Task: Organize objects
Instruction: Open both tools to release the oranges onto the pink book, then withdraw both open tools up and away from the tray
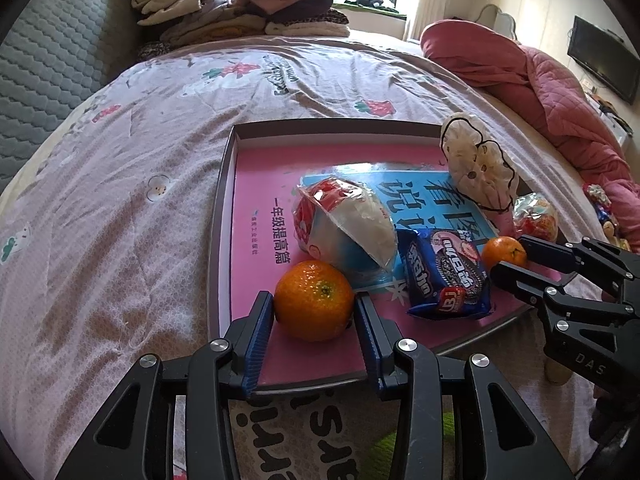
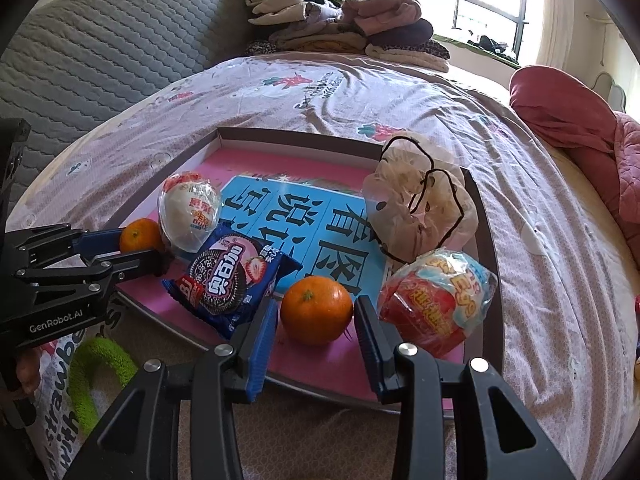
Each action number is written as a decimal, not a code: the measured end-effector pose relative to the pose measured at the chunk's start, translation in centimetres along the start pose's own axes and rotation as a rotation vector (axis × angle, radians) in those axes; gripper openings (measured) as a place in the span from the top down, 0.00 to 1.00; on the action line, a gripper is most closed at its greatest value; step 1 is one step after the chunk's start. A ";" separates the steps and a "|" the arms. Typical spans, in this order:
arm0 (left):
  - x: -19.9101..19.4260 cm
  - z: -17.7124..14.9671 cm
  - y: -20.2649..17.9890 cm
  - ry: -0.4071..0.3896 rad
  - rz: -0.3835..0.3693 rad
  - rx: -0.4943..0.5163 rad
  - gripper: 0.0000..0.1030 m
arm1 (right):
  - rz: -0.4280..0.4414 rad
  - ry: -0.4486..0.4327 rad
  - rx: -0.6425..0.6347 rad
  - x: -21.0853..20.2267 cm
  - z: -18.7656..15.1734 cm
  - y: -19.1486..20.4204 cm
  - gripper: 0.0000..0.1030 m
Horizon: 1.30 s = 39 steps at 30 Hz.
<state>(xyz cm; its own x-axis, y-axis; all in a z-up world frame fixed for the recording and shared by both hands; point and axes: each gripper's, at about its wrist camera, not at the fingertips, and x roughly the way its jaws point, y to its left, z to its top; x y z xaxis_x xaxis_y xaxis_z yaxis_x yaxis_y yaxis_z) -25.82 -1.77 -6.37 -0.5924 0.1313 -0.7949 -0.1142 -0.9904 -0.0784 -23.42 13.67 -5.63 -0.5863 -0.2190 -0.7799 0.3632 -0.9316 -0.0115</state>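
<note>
A shallow pink tray lies on the bed. In it are two oranges, a blue Oreo pack, a white wrapped bun, a red wrapped snack and a crumpled plastic bag. My left gripper is shut on one orange that rests on the tray. My right gripper straddles the other orange, with small gaps between its fingers and the fruit.
The bed has a floral cover. Folded clothes are piled at the far end and a pink quilt lies at the right. A grey padded headboard is at the left. A green towel lies by the near edge.
</note>
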 end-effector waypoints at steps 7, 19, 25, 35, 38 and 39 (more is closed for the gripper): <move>-0.2 0.1 0.1 -0.004 0.004 -0.002 0.51 | -0.015 -0.007 -0.005 -0.3 0.0 0.1 0.61; -1.3 0.3 0.1 -0.031 0.010 -0.012 0.40 | -0.023 -0.039 -0.009 -1.3 0.3 0.3 0.59; -1.7 0.3 0.1 -0.031 0.022 -0.013 0.38 | -0.023 -0.058 -0.016 -2.0 0.3 0.6 0.55; -4.8 0.7 0.1 -0.096 0.025 -0.026 0.28 | -0.022 -0.114 0.007 -4.1 0.7 0.4 0.54; -5.6 0.7 -0.1 -0.106 0.027 -0.022 0.28 | -0.019 -0.128 0.016 -4.7 0.7 0.2 0.51; -5.8 0.8 -0.1 -0.107 0.027 -0.023 0.28 | -0.016 -0.133 0.019 -4.9 0.7 0.3 0.50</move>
<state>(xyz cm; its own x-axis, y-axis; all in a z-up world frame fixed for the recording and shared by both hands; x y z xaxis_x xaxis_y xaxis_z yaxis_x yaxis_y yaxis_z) -22.97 -2.35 -1.29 -0.6768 0.1072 -0.7283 -0.0794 -0.9942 -0.0726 -20.99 14.29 -1.40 -0.6831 -0.2389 -0.6902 0.3399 -0.9404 -0.0109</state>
